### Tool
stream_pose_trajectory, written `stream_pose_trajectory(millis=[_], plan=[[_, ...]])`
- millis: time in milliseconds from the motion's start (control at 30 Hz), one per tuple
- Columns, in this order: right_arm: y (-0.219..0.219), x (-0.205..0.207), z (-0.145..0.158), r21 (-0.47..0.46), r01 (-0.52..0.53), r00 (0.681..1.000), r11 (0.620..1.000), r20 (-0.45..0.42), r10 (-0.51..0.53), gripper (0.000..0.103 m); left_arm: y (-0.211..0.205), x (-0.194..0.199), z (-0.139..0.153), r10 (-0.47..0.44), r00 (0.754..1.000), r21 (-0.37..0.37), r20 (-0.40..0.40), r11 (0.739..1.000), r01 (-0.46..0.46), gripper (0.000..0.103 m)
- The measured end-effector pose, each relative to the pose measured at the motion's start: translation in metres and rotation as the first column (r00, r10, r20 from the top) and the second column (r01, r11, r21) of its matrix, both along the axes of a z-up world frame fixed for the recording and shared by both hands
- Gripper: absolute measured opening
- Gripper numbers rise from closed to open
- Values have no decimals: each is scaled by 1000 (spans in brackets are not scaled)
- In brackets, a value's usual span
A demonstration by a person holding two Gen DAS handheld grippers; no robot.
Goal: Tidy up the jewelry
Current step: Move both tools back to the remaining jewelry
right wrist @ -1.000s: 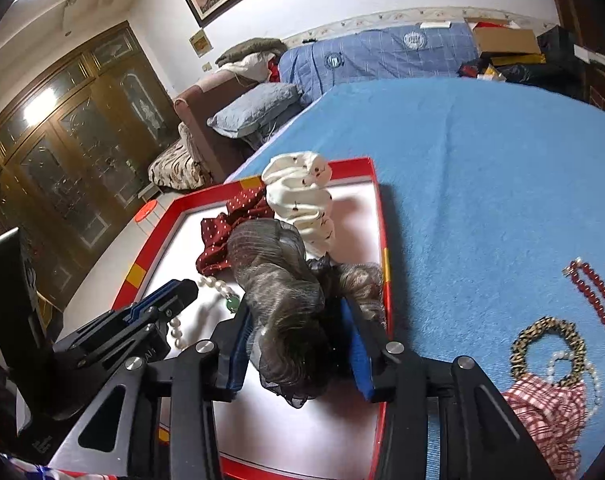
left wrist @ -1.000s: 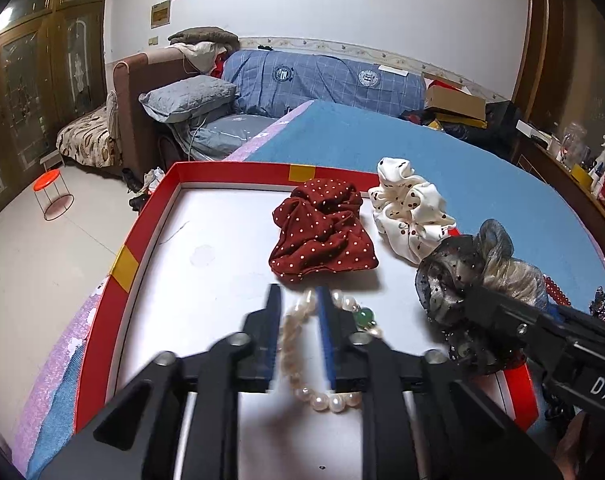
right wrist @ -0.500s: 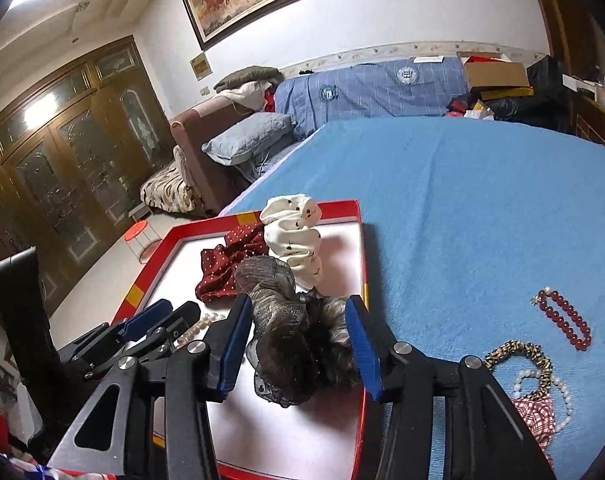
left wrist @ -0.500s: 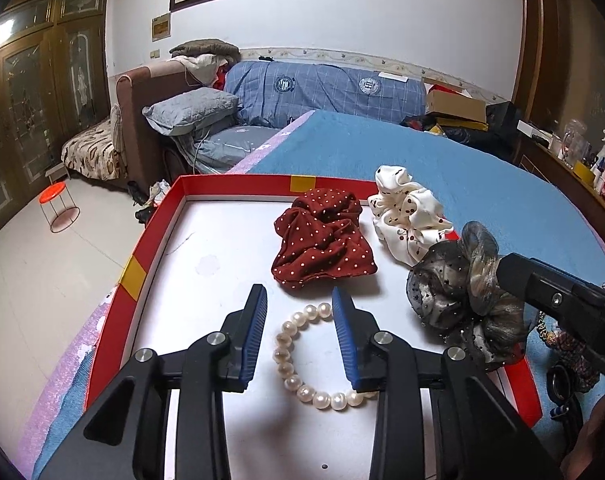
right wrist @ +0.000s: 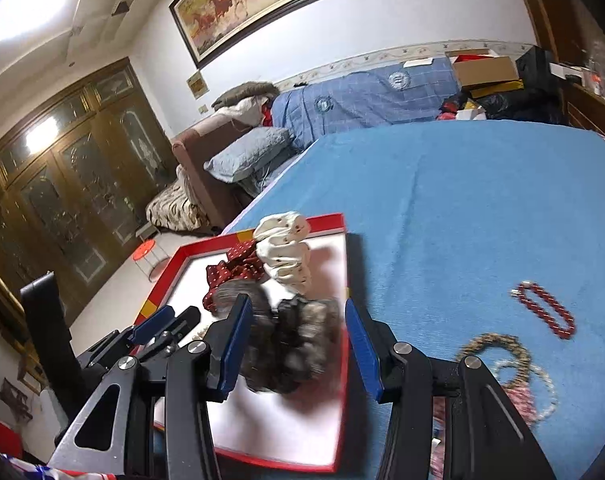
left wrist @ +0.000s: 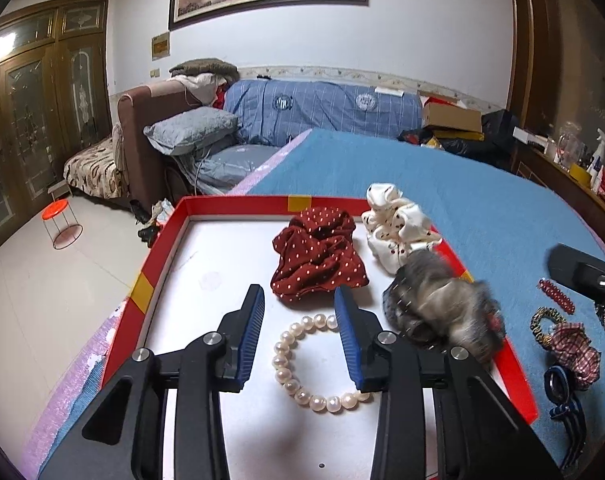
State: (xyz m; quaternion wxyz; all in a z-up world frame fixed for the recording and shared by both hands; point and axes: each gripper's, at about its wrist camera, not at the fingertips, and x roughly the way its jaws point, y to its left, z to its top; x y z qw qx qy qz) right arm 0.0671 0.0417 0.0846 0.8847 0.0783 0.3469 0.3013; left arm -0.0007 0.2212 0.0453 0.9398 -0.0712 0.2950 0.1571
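The pearl bracelet [left wrist: 316, 364] is laid flat in the red tray [left wrist: 142, 286], with the left gripper [left wrist: 300, 340] just spread clear above it. The grey scrunchie [right wrist: 290, 344] is left loose by the tray's right rim, between the right gripper's [right wrist: 298, 350] parted blue pads.

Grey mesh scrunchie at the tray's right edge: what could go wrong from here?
1. The grey mesh scrunchie lies partly over the red tray's rim, so it might slip out onto the blue bedspread.
2. The right gripper is open, its jaws on either side of the scrunchie; pulling away, a finger could snag the mesh.
3. The left gripper, jaws just opened, straddles the pearl bracelet; it may drag it.
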Motion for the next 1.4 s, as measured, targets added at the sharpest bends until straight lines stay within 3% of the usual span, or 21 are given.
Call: stream_pose_trajectory(millis=[333, 467, 667, 900, 1000, 1100, 1400], plan=[[-124, -6, -3, 27, 224, 975, 974, -10, -224, 53, -16, -17, 14, -30, 999, -5, 45, 1000, 31, 35], [-166, -9, -7, 40, 299, 954, 953, -34, -298, 52, -39, -20, 18, -109, 994, -45, 19, 993, 110, 35], [-195, -19, 0, 74, 343, 939, 936, -26, -342, 52, -81, -24, 27, -244, 970, -63, 0, 968, 244, 35], [-223, -21, 2, 132, 369, 929, 920, -43, -367, 52, -122, -23, 29, -331, 943, -62, -23, 942, 329, 35], [-229, -22, 3, 145, 376, 927, 915, -48, -373, 52, -134, -21, 26, -372, 927, -105, -48, 925, 366, 36], [-237, -24, 5, 158, 384, 923, 910, -45, -382, 52, -152, -18, 20, -439, 894, -152, -91, 893, 424, 36], [-249, -24, 4, 210, 369, 930, 906, -76, -361, 52, -199, -15, -14, -535, 819, -206, -205, 842, 499, 36]])
